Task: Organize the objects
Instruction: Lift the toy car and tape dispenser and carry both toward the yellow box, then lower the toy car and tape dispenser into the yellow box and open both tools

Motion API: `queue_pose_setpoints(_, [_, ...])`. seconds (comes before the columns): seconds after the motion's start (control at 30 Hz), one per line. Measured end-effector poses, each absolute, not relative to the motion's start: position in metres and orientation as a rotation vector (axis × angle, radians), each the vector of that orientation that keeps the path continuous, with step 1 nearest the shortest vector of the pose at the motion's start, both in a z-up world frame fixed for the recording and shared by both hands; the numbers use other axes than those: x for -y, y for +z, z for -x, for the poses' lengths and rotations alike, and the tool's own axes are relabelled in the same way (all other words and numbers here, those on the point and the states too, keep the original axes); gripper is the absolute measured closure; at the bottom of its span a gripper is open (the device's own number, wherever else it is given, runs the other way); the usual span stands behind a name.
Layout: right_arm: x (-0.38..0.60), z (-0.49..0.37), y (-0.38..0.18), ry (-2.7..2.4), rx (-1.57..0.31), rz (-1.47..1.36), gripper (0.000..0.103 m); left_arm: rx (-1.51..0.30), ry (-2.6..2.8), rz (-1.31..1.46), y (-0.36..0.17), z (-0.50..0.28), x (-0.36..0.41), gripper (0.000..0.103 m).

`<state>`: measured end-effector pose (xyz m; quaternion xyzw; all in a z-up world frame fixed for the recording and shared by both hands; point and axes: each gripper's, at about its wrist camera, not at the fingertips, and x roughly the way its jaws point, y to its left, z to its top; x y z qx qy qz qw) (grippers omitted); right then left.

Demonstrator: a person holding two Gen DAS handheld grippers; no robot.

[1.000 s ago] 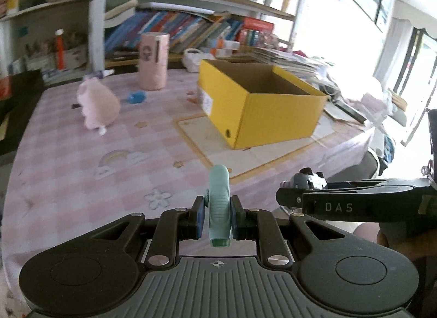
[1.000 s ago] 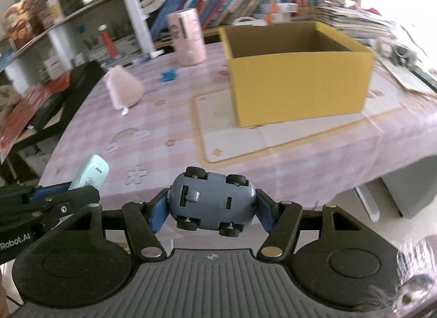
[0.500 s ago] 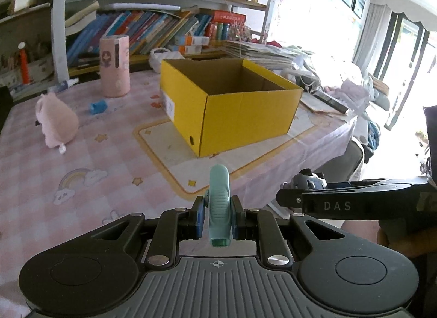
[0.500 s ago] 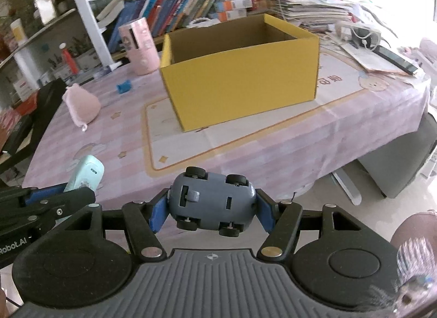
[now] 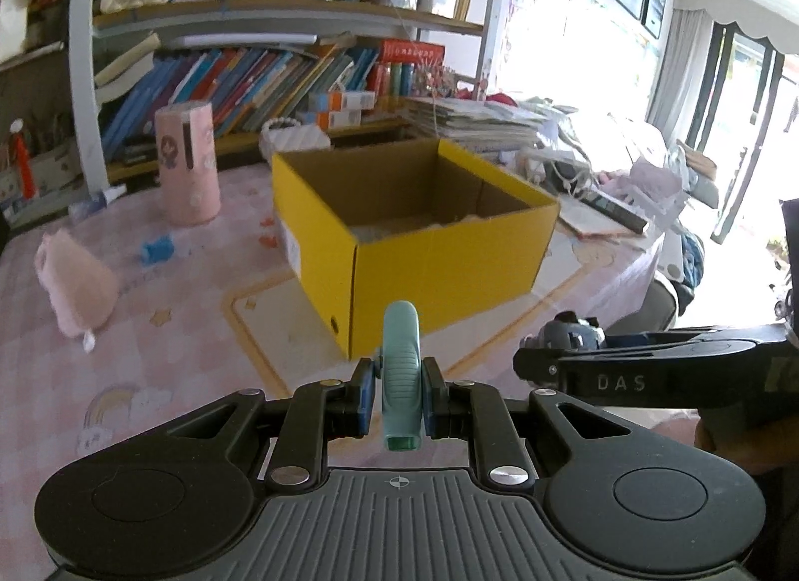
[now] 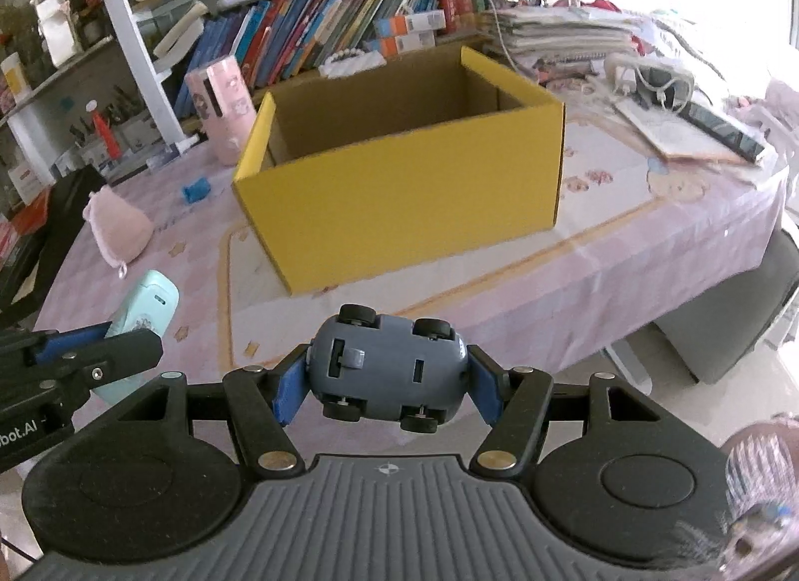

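My left gripper (image 5: 399,394) is shut on a mint-green flat gadget (image 5: 400,371), held edge-on above the table's near edge. It also shows in the right wrist view (image 6: 142,326). My right gripper (image 6: 387,389) is shut on a grey-blue toy car (image 6: 387,371), its underside and wheels facing the camera. The car also shows at the right of the left wrist view (image 5: 569,334). An open yellow cardboard box (image 5: 449,261) (image 6: 399,196) stands ahead of both grippers on the pink tablecloth.
A pink plush toy (image 5: 77,286) (image 6: 120,231), a small blue block (image 5: 157,249) (image 6: 196,191) and a pink cylinder (image 5: 189,166) (image 6: 227,107) stand left of the box. Bookshelves (image 5: 279,77) rise behind. Papers and cables (image 6: 664,97) lie at the right.
Both grippers have moved closer to the yellow box and higher, so its inside shows more. Each still holds its object.
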<state>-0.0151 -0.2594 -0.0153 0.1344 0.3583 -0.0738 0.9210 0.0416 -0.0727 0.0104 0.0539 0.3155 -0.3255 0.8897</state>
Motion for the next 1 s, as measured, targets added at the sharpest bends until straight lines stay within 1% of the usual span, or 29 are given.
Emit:
queue_pose_setpoints(0.27, [0.300, -0.019, 0.020, -0.166, -0.560, -0.223, 0.041, -0.569, -0.653, -0.114, 0.030, -0.075, 0.108, 0.086])
queue_pose_setpoints(0.43, [0.324, -0.052, 0.037, -0.136, -0.498, -0.178, 0.041, -0.530, -0.621, -0.107, 0.038, -0.101, 0.131, 0.086])
queue_pose_setpoints(0.73, [0.350, -0.109, 0.046, -0.058, -0.480, -0.118, 0.041, -0.569, -0.576, -0.108, 0.027, -0.136, 0.167, 0.086])
queue_pose_setpoints(1.0, [0.354, -0.141, 0.027, 0.007, -0.538, -0.084, 0.041, -0.635, -0.556, -0.150, 0.005, -0.157, 0.190, 0.086])
